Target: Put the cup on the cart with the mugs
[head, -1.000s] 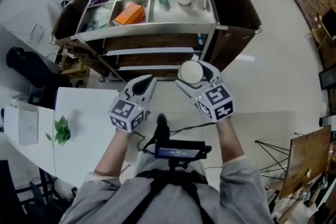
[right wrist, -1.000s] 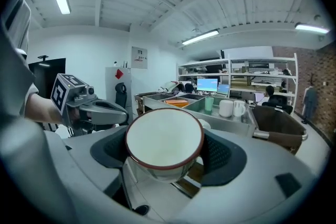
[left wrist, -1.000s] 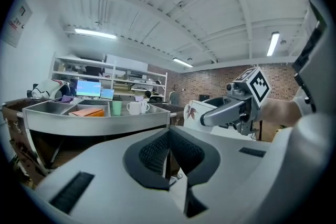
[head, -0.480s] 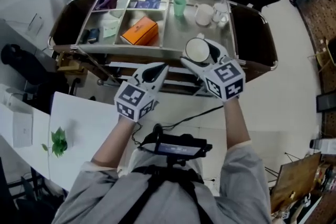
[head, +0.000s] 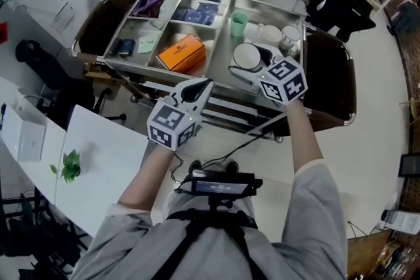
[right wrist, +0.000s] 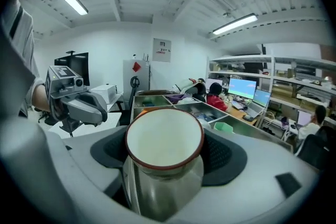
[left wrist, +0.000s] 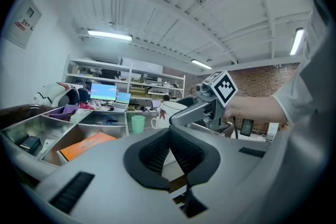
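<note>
Hovering over the cart (head: 213, 72), we are gripping the cup (right wrist: 164, 136) in our right gripper (head: 249, 61), near the mugs (head: 270, 33). Lowering it carelessly, we are risking knocking them or the green cup (head: 238, 24) over. Our left gripper (head: 197, 87) is hanging clenched, empty.

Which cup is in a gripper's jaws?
The white, red-rimmed cup in the right gripper; the green cup and white mugs stand on the cart.

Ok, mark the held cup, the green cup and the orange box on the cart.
held cup (right wrist: 164, 136): right gripper view, its white inside.
green cup (head: 238, 25): head view, its side wall.
orange box (head: 186, 52): head view, its top face.
</note>
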Tool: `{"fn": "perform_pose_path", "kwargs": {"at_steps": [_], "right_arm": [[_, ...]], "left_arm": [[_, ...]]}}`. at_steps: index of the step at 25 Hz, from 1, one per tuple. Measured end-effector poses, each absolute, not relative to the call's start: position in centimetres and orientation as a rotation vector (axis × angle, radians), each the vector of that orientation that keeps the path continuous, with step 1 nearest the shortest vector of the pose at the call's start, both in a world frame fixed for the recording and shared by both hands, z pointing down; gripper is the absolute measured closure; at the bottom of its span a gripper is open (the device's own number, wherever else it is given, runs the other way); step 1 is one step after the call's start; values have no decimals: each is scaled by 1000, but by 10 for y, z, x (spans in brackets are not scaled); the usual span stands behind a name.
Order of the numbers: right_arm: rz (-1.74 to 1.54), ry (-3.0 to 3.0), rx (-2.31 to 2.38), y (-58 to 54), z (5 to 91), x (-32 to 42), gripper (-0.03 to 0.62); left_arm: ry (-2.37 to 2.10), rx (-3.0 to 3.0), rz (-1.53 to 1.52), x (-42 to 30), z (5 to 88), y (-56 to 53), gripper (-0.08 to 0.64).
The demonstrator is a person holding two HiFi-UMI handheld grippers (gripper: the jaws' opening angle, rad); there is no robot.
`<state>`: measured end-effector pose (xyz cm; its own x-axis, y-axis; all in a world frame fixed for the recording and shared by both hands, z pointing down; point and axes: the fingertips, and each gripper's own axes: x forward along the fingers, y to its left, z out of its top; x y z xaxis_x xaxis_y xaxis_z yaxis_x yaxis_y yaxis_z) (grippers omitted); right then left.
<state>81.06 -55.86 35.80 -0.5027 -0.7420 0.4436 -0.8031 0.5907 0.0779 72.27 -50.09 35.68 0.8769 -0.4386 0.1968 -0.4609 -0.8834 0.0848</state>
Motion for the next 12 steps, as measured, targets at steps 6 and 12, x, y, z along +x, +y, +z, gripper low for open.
{"fn": "perform_pose_path", "kwargs": {"at_steps": [6, 12], "right_arm": [[262, -2450, 1035, -592, 386, 812, 187], [306, -2467, 897, -609, 415, 806, 187]], "left_arm": [[-798, 2883, 264, 740, 357, -516, 563], [-884, 2825, 273, 733, 370, -526, 563]]}}
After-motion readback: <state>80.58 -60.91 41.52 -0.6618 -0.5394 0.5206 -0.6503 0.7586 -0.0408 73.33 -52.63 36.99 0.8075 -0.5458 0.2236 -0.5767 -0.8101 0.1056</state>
